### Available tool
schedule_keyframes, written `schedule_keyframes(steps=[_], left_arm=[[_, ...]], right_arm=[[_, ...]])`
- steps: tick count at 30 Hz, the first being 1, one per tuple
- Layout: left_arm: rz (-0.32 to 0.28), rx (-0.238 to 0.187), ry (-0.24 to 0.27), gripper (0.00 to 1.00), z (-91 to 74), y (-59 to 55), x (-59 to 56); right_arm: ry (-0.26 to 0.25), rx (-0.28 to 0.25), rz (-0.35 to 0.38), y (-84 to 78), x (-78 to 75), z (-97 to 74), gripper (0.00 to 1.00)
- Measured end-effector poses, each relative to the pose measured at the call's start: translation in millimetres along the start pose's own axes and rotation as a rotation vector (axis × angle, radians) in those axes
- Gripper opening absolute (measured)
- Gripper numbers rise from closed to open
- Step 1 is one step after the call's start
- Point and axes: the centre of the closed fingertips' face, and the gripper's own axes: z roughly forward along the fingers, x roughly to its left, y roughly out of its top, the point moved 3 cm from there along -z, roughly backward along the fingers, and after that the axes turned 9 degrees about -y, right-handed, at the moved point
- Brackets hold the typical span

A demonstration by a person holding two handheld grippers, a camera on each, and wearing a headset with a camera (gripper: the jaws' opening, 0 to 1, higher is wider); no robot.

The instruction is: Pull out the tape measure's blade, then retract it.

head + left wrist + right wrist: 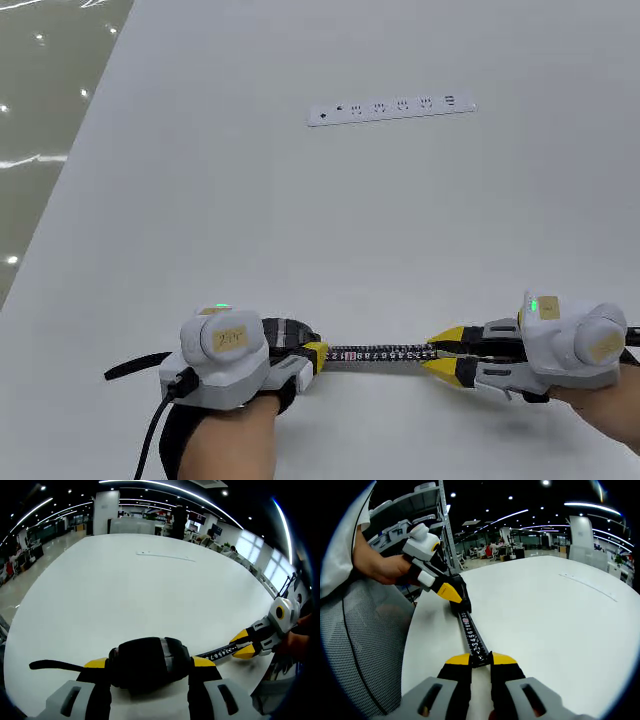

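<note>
The case (288,332), black and rounded, sits clamped between the jaws of the left claw (149,663), which is closed to the case's width with a yellow tip on either flank. From the case's mouth, just beside the left claw's tip, the blade (470,630) runs out flat along the worktop (300,220) to the right claw (480,659), whose jaws are pressed nearly together on the blade's free end. Only a short run of numbered blade lies between the two claws, so the pull looks to be in its early part. The case should handle as a compact, fairly dense, hard lump with smooth sides that could twist in the jaws if the pull goes off line, so a hold across its broad flanks, as now, looks right. The blade is thin sprung steel: stiff along its length, prone to kink if bent sideways, slick under the tips, and loaded by the spring, so it will likely snap back if the right claw lets go at once. The end hook is the best hold, though whether the jaws sit on it I cannot tell. A black strap (135,366) trails from the case behind the left claw. A power strip (392,106) lies well ahead of both claws.
</note>
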Motion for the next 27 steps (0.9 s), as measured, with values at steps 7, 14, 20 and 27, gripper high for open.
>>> schedule_keyframes(steps=[7,14,20,27], left_arm=[[-0.012,0.0,-0.002,0.58,0.1,0.1,-0.3],[-0.028,0.002,-0.005,0.58,0.7,0.9,0.3],[-0.029,0.002,-0.008,0.58,0.3,0.1,0.5],[-0.029,0.002,-0.012,0.58,0.4,0.3,0.3]], right_arm=[[0.008,-0.018,0.016,4.0,0.2,5.2,0.12],[0.034,-0.025,0.024,6.9,-0.9,8.7,0.11],[0.036,-0.03,0.014,8.0,4.4,15.8,0.11],[0.043,-0.028,0.013,8.1,6.5,20.3,0.11]])
